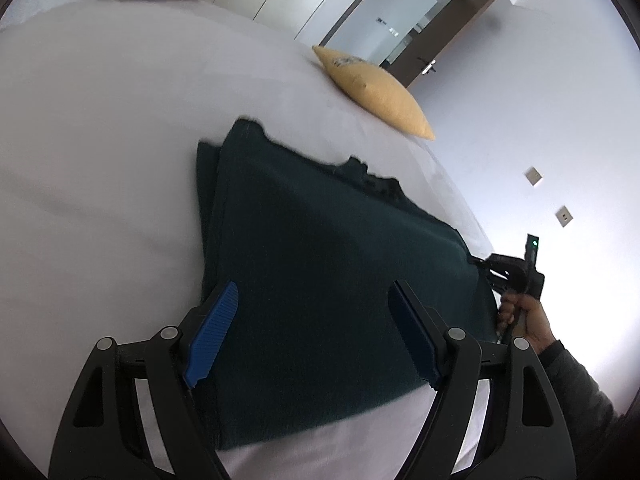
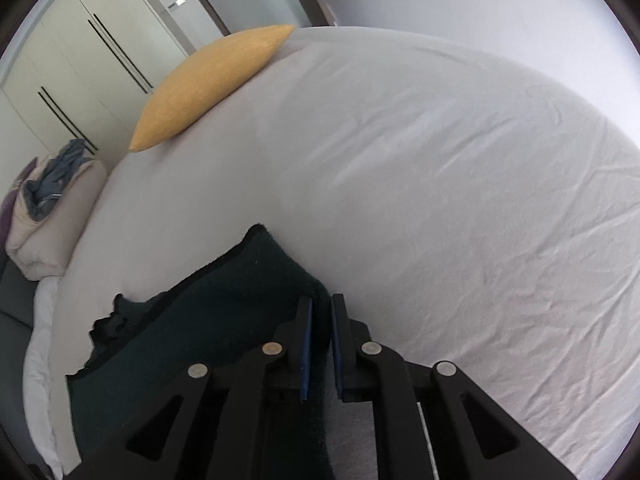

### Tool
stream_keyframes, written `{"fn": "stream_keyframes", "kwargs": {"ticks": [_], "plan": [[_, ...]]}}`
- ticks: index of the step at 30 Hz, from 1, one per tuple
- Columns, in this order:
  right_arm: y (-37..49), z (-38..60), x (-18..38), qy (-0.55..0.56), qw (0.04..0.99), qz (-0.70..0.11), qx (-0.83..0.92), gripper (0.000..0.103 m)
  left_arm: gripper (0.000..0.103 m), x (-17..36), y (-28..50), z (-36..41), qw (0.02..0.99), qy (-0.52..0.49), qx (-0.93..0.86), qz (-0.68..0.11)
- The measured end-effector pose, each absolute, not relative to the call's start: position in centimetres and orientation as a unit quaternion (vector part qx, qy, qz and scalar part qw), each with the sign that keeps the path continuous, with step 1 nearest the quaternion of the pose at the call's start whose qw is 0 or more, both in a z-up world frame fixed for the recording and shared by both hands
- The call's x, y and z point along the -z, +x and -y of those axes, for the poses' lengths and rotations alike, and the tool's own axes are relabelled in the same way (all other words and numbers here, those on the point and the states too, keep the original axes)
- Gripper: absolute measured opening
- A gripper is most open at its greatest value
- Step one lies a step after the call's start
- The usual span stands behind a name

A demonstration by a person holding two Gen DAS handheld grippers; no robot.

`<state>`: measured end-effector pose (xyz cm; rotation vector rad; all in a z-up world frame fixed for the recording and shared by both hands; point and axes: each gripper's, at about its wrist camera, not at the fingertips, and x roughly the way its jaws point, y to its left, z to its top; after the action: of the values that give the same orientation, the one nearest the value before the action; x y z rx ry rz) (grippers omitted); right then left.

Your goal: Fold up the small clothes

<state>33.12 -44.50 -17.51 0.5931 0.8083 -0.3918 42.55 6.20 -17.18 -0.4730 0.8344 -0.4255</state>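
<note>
- Clearly, a dark green garment (image 1: 320, 264) is spread on the white bed (image 1: 100, 140), well short of the yellow pillow (image 1: 376, 92), so that it can be folded flat.
- The right gripper (image 2: 320, 344) is clamped on the garment's edge, presumably to carry that edge over.
- The left gripper (image 1: 314, 332) is held spread above the garment's near part, nothing being gripped, probably ready to pin or take hold.

a home bedroom: a white-sheeted bed (image 2: 440, 160) with a yellow pillow (image 2: 208, 80), beside tall wardrobe doors (image 2: 80, 68).
</note>
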Motion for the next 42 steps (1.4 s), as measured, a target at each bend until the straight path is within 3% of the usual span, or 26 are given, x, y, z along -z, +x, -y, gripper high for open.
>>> {"fn": "stream_keyframes", "kwargs": {"ticks": [2,3,4,5,7,10,15,17,24,29,36,40,42], "plan": [[32.6,44.6,17.3,0.294,0.858,-0.385,0.171,0.03,0.077,16.6,43.6,-5.7,0.869,-0.219,0.207,-0.392],[32.4,44.4,16.8,0.291,0.857,-0.387,0.176,0.05,0.077,16.5,44.2,-5.3,0.873,-0.21,0.204,-0.391],[31.9,44.0,15.9,0.277,0.859,-0.384,0.197,0.064,0.077,16.7,44.7,-4.8,0.873,-0.197,0.2,-0.398],[31.0,43.4,14.6,0.261,0.864,-0.369,0.222,0.065,0.077,17.2,45.2,-4.1,0.87,-0.186,0.198,-0.412],[29.0,41.5,12.6,0.264,0.885,-0.329,0.196,0.065,0.077,18.9,45.5,-2.7,0.855,-0.164,0.203,-0.449],[28.6,37.4,12.5,0.292,0.895,-0.334,0.045,0.064,0.076,19.6,44.0,-1.0,0.874,-0.088,0.188,-0.439],[28.7,30.4,17.9,0.28,0.865,-0.407,-0.084,0.062,0.076,19.8,42.3,0.3,0.877,-0.02,0.157,-0.454],[27.2,30.2,18.9,0.277,0.877,-0.384,-0.082,0.058,0.076,20.1,41.8,0.5,0.871,-0.005,0.149,-0.468],[23.1,32.0,17.2,0.268,0.878,-0.394,-0.039,0.057,0.076,20.5,40.4,-0.2,0.862,-0.019,0.138,-0.487],[21.5,34.3,14.1,0.304,0.888,-0.344,-0.029,0.059,0.076,19.3,40.1,-0.7,0.854,-0.039,0.138,-0.5],[26.0,31.2,14.5,0.351,0.863,-0.343,-0.118,0.06,0.076,13.7,44.3,2.2,0.88,-0.097,0.189,-0.425],[30.1,27.2,17.7,0.358,0.823,-0.411,-0.162,0.06,0.076,17.3,49.3,5.9,0.863,-0.043,0.181,-0.469],[30.9,26.6,19.1,0.349,0.825,-0.416,-0.153,0.054,0.075,19.4,49.5,5.0,0.86,-0.05,0.19,-0.471]]}}
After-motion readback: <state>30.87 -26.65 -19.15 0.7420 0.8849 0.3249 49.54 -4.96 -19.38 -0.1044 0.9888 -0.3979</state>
